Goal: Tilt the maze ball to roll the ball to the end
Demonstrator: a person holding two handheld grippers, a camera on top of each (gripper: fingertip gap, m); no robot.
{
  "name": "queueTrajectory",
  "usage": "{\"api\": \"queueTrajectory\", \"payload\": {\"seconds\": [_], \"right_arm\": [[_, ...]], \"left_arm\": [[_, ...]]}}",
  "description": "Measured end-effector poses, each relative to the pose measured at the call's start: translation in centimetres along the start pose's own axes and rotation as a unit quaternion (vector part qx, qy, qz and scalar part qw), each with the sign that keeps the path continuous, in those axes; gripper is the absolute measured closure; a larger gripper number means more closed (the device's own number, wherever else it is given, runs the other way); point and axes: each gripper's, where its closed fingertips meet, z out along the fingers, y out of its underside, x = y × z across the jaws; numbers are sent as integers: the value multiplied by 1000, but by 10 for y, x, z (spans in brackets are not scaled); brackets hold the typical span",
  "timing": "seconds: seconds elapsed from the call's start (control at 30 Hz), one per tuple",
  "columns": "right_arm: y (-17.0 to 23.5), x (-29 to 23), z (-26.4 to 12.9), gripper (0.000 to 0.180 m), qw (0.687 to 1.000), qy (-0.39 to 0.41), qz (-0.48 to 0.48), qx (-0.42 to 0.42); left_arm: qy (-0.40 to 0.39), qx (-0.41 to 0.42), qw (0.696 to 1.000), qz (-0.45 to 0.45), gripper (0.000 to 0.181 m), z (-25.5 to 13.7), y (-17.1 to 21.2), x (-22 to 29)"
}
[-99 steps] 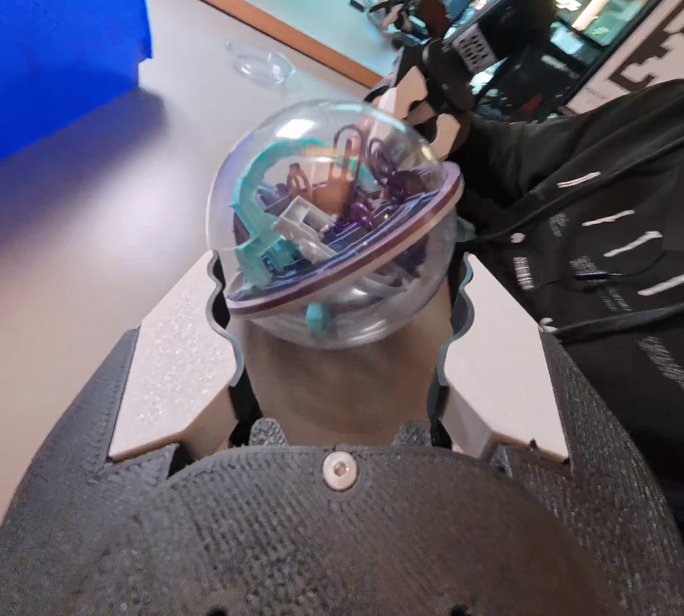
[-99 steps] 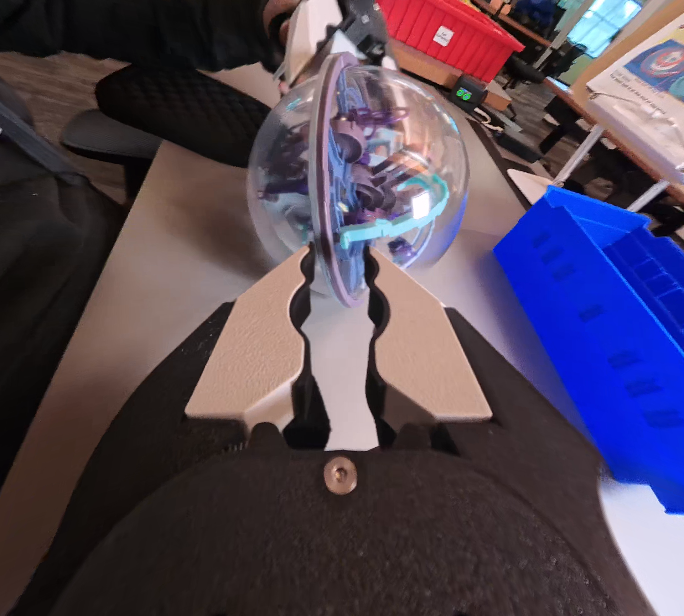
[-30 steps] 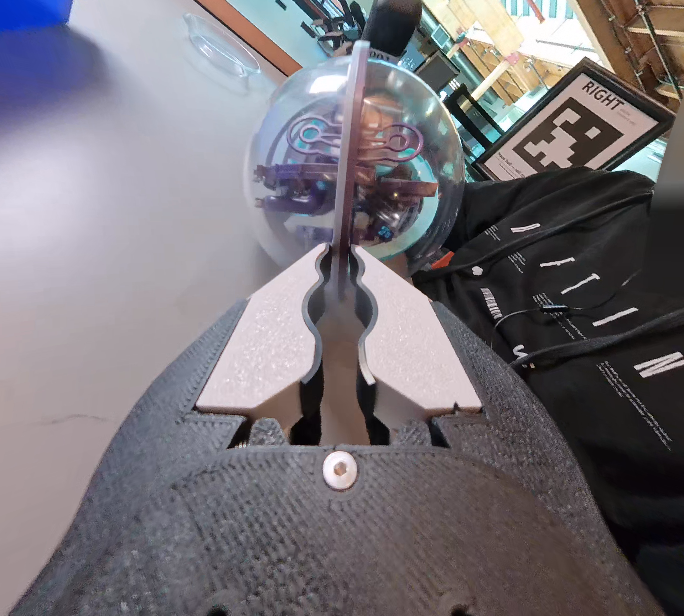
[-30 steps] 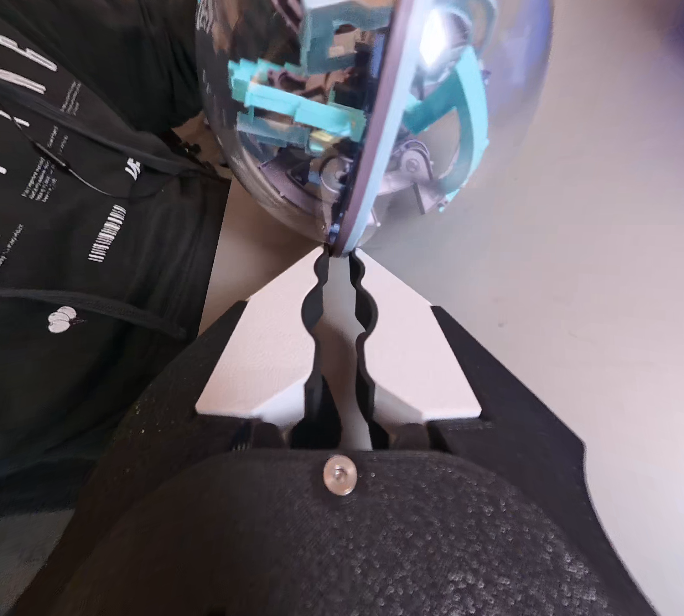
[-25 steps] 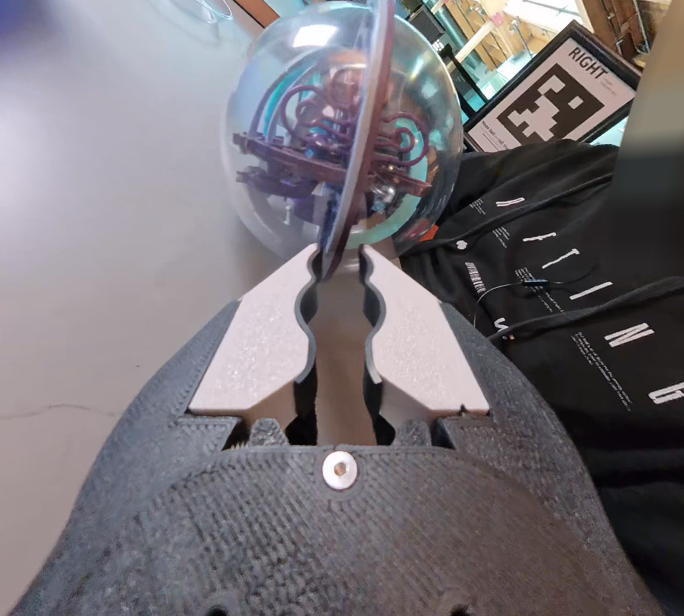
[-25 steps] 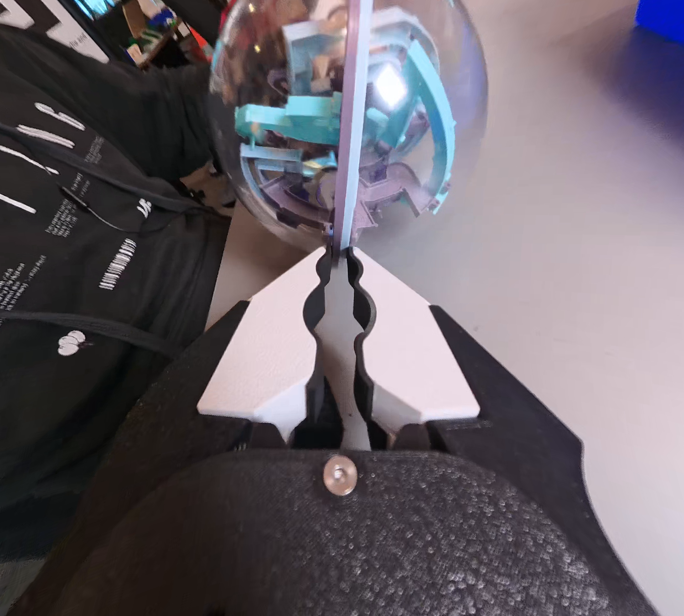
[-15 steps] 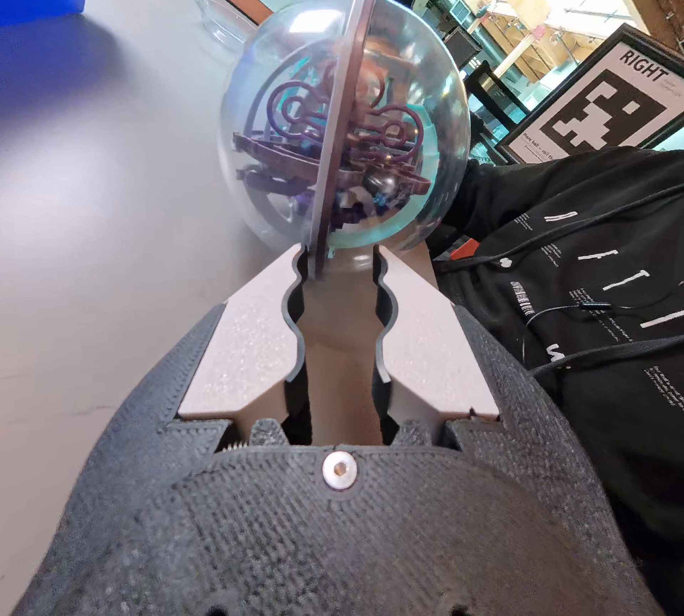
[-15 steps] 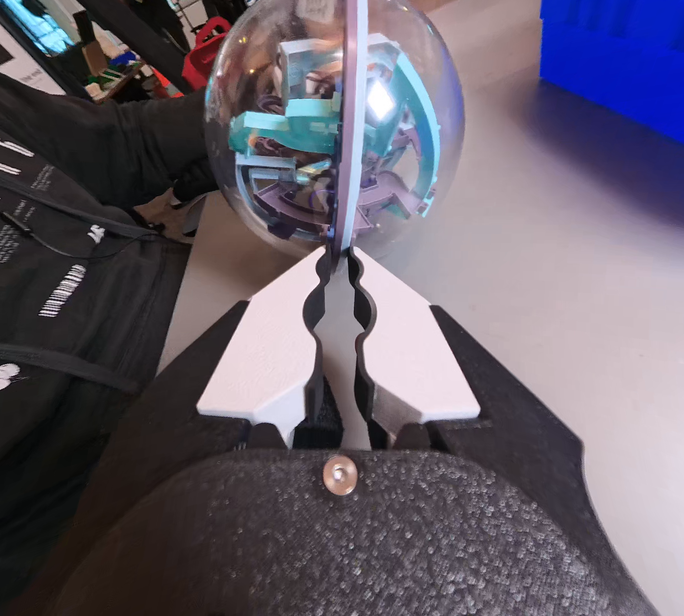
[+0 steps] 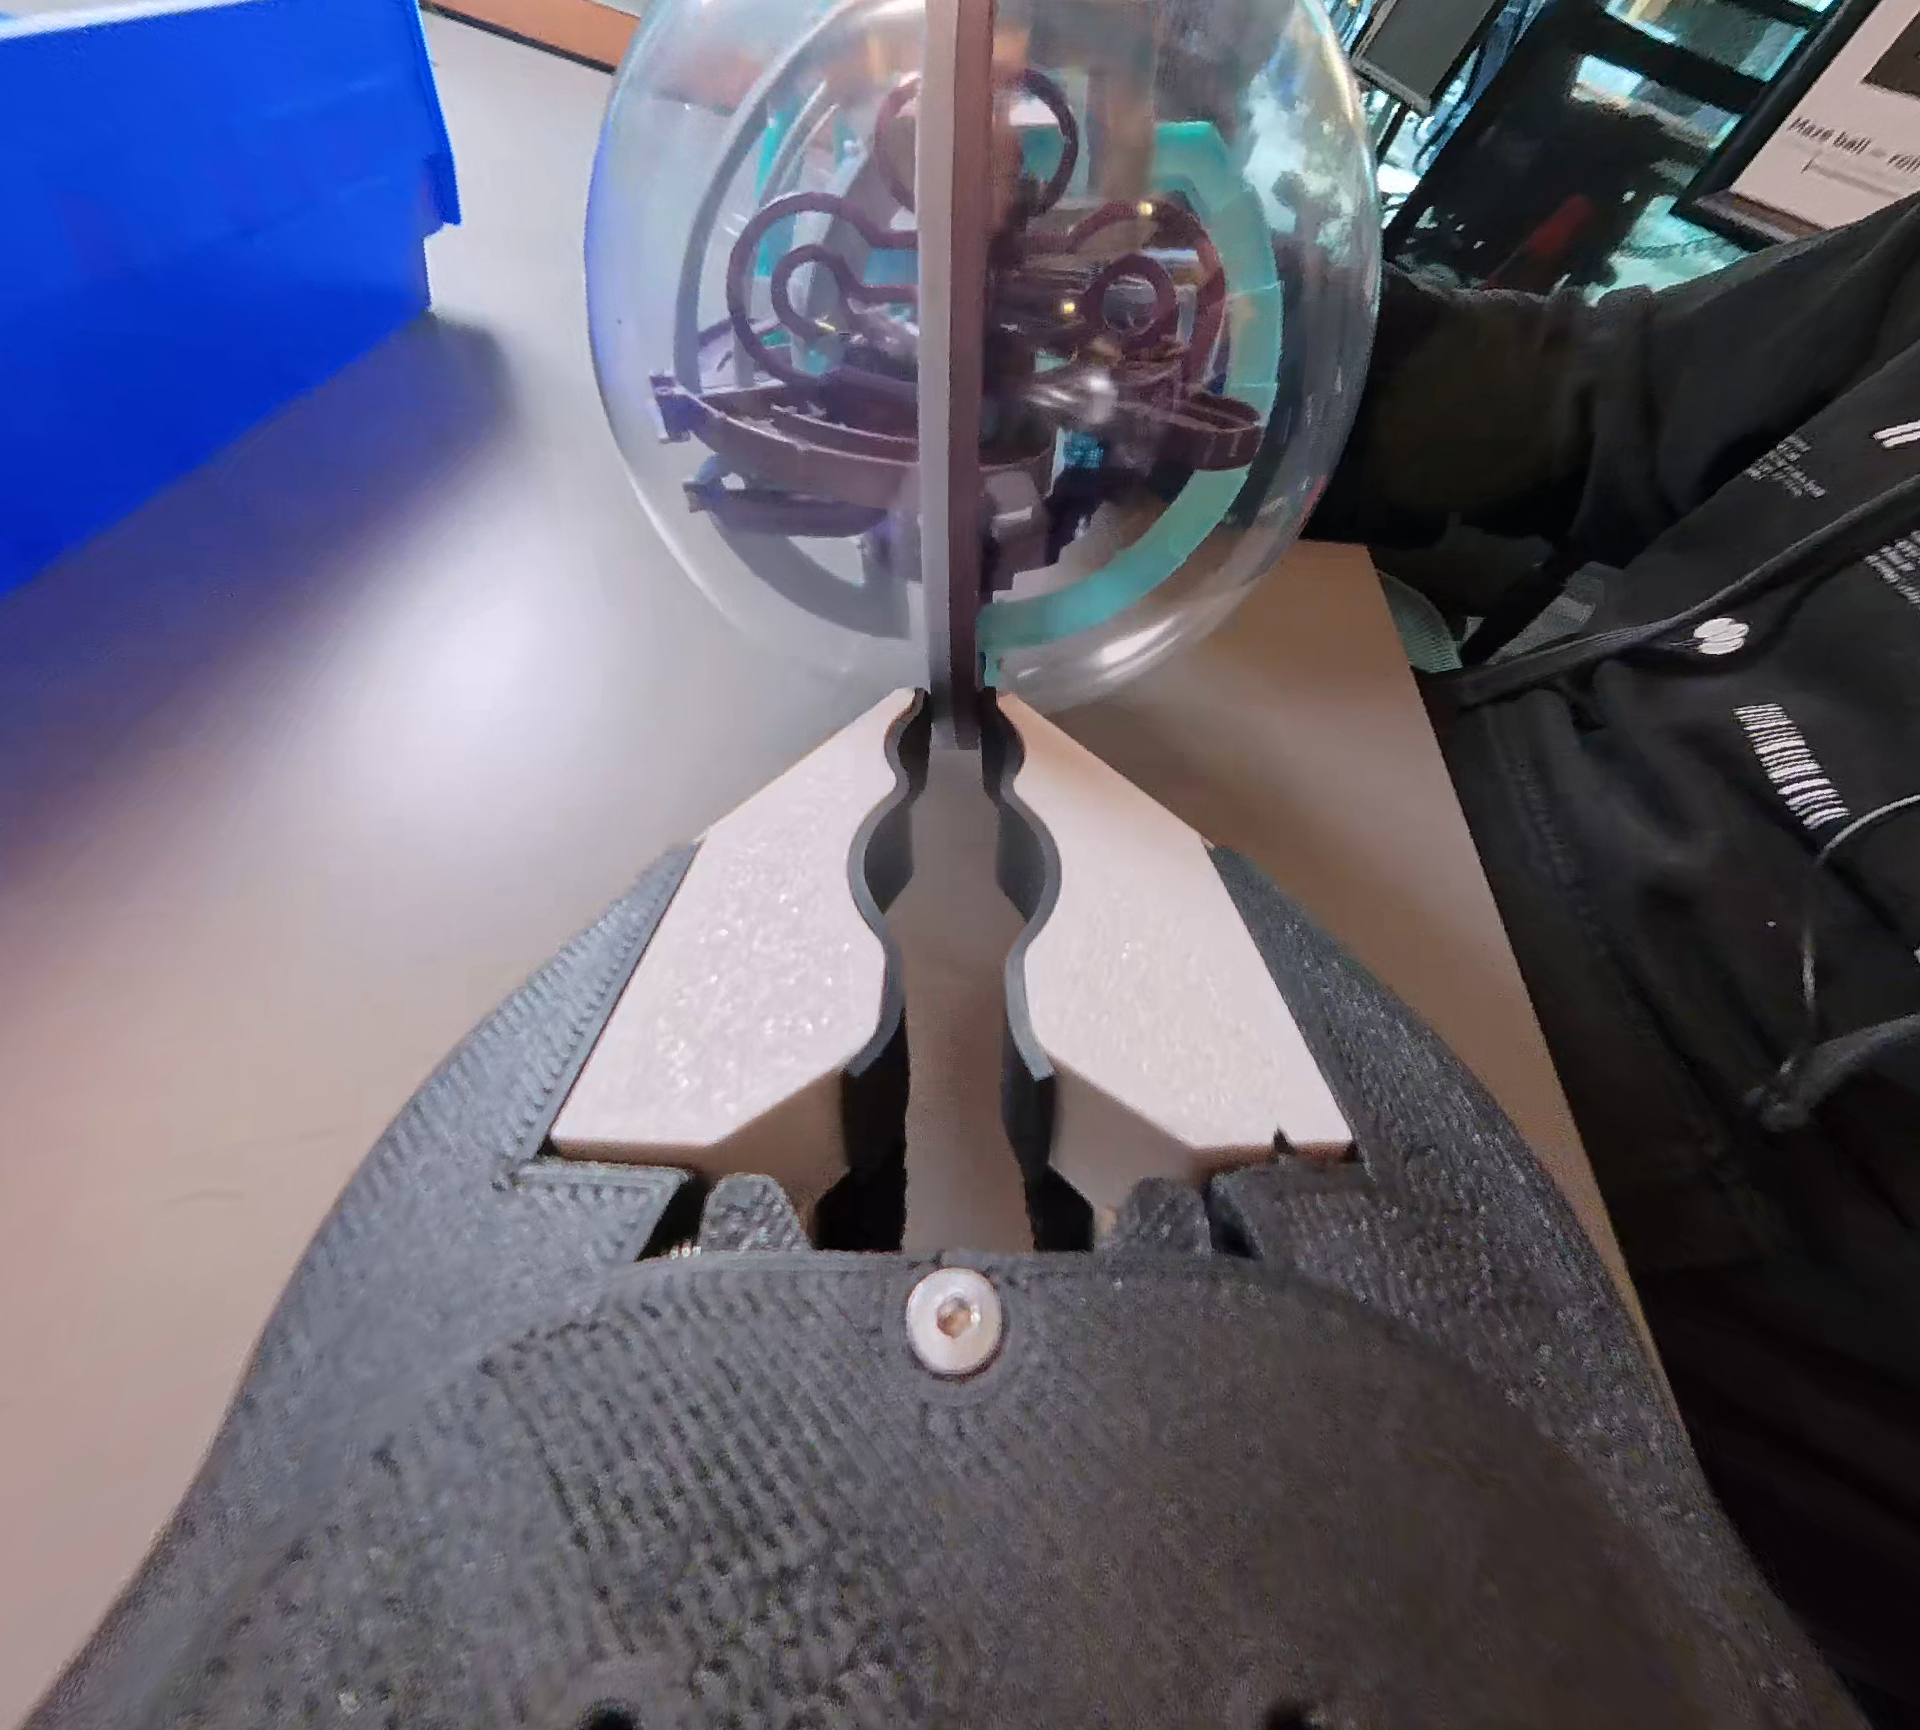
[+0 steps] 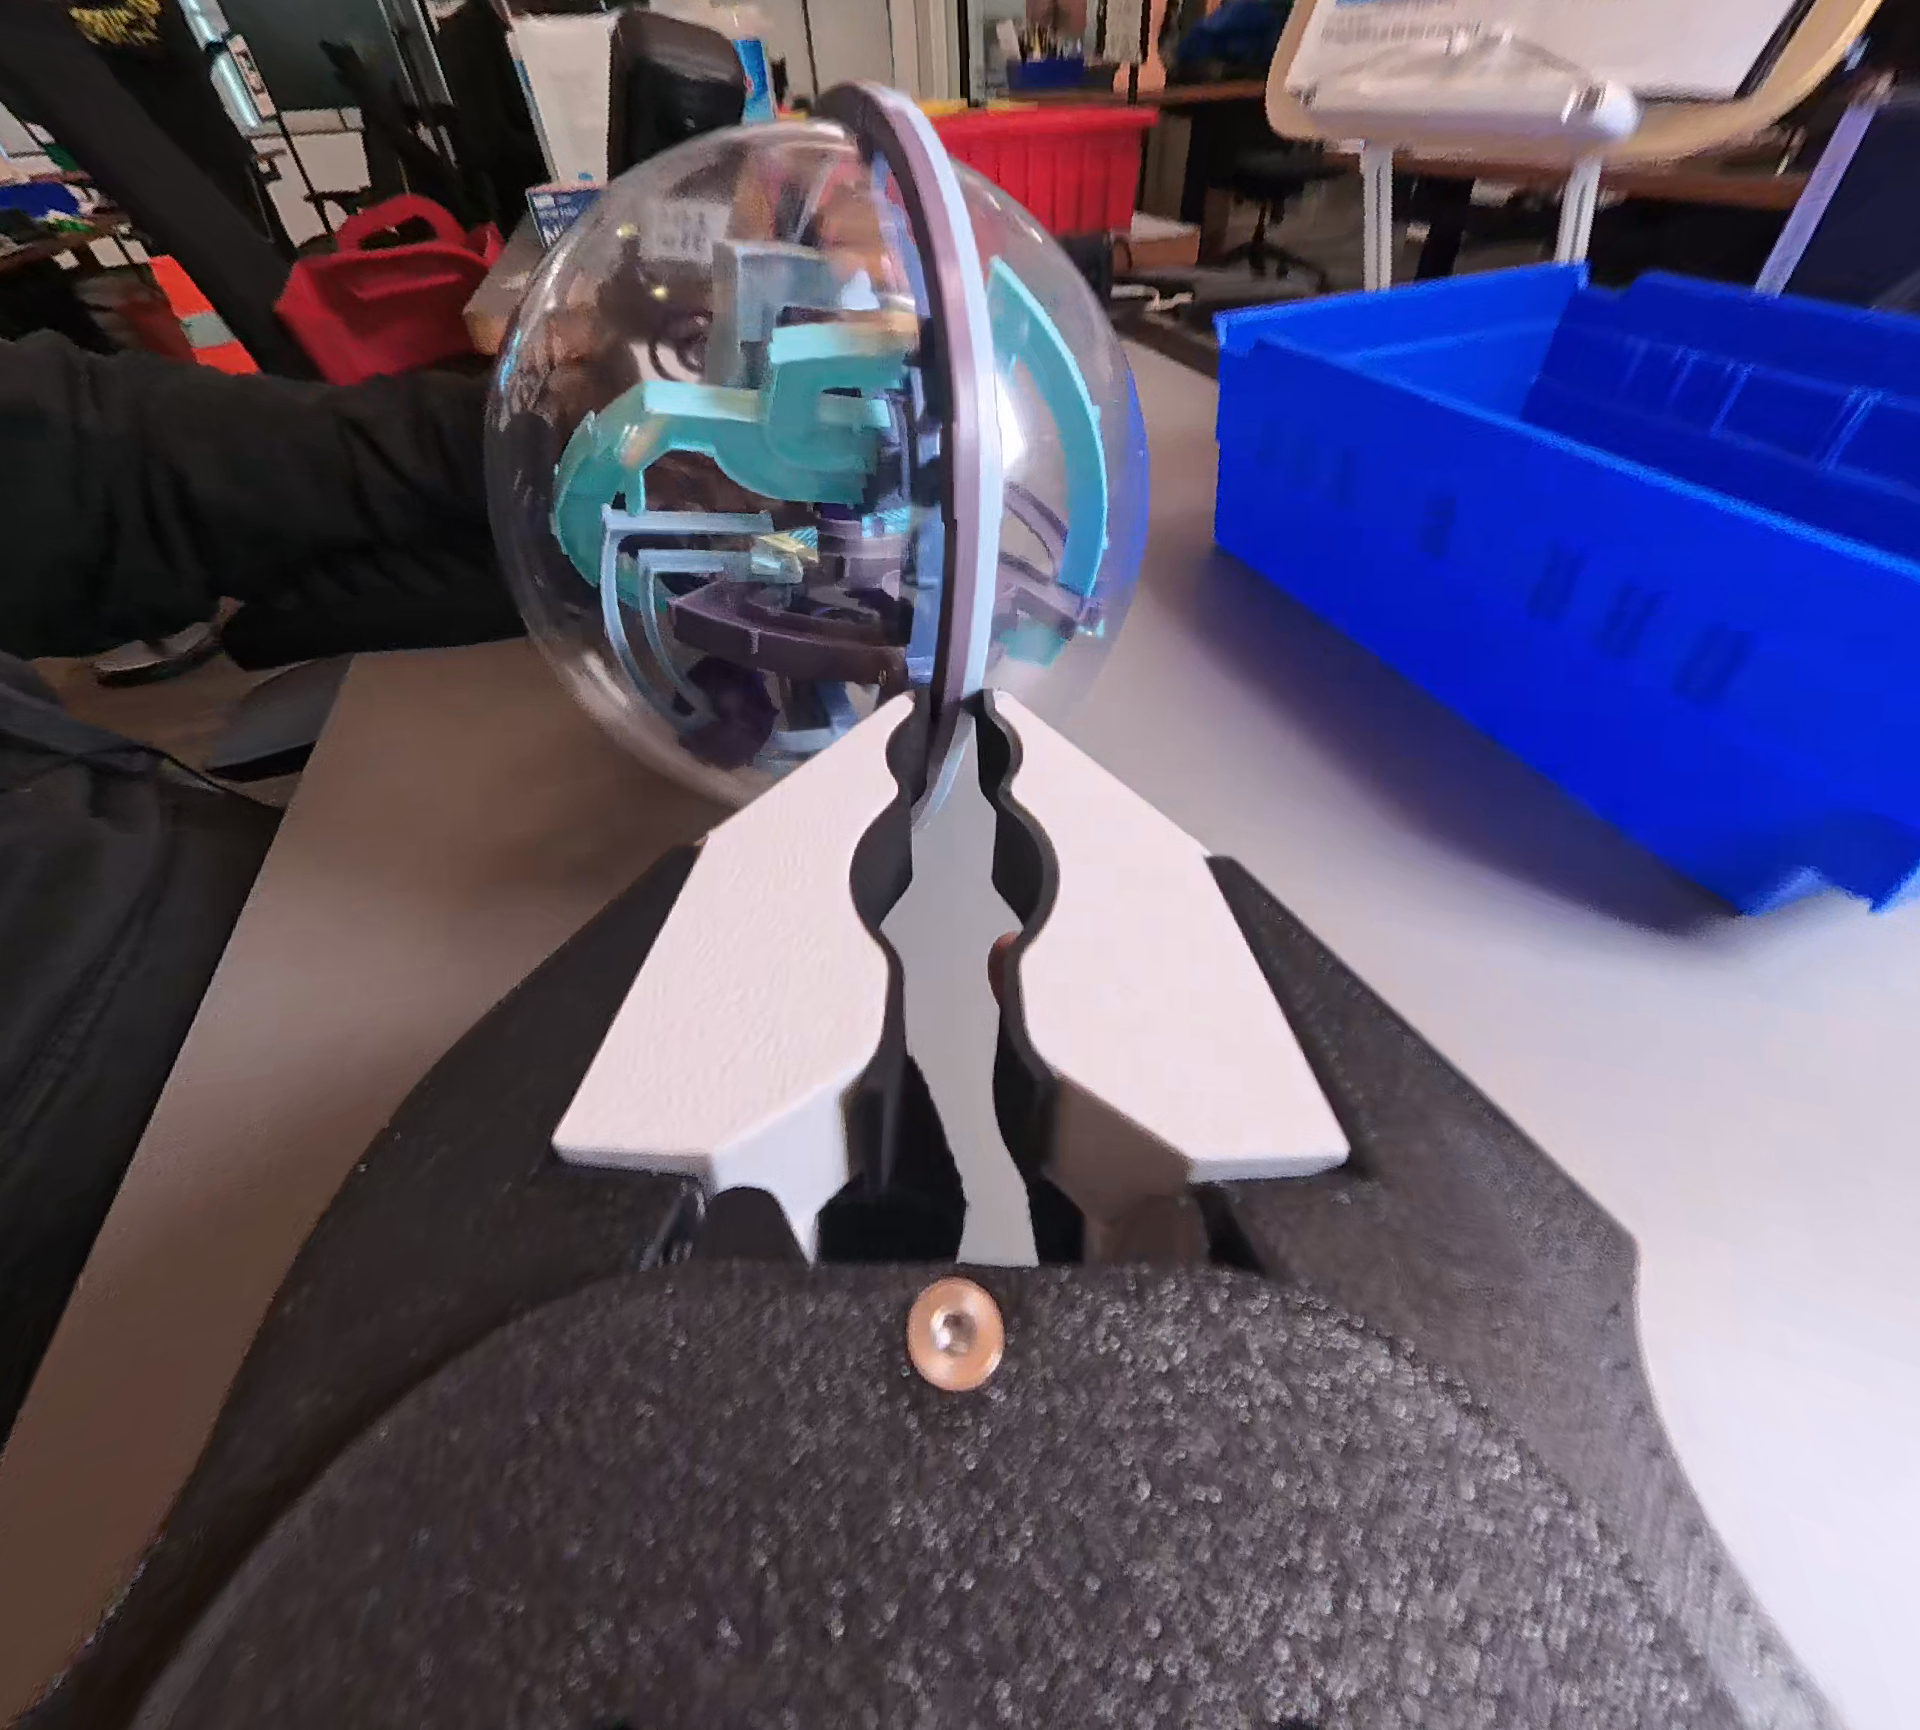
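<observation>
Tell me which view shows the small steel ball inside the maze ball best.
The left wrist view: the small steel ball shows as a shiny bead on a purple track, right of the rim that the left gripper pinches. In the right wrist view, teal and purple tracks fill the maze ball and I cannot pick the bead out.

1 maze ball (image 9: pixel 831 330), 2 grippers (image 9: pixel 954 724) (image 10: pixel 948 714), 1 blue bin (image 10: pixel 1558 558), 2 red bins (image 10: pixel 1039 153), 1 table (image 9: pixel 312 797).
</observation>
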Motion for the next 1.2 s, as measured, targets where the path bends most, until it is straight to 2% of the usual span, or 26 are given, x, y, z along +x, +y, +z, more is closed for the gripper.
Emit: {"api": "queueTrajectory", "payload": {"seconds": [0.3,0.53,0.93,1.2], "right_arm": [[-30,-14,-2,173,989,24,-118,83],[-42,-23,-3,174,983,28,-148,105],[-49,-25,-5,174,980,34,-156,119],[-46,-15,-5,174,984,45,-128,114]], "left_arm": [[-78,-3,991,109,173,-1,-7,-8],[-100,-18,986,131,173,2,-3,-12],[-121,1,981,155,173,0,-14,-12],[-113,16,982,151,173,-3,-19,-9]]}}
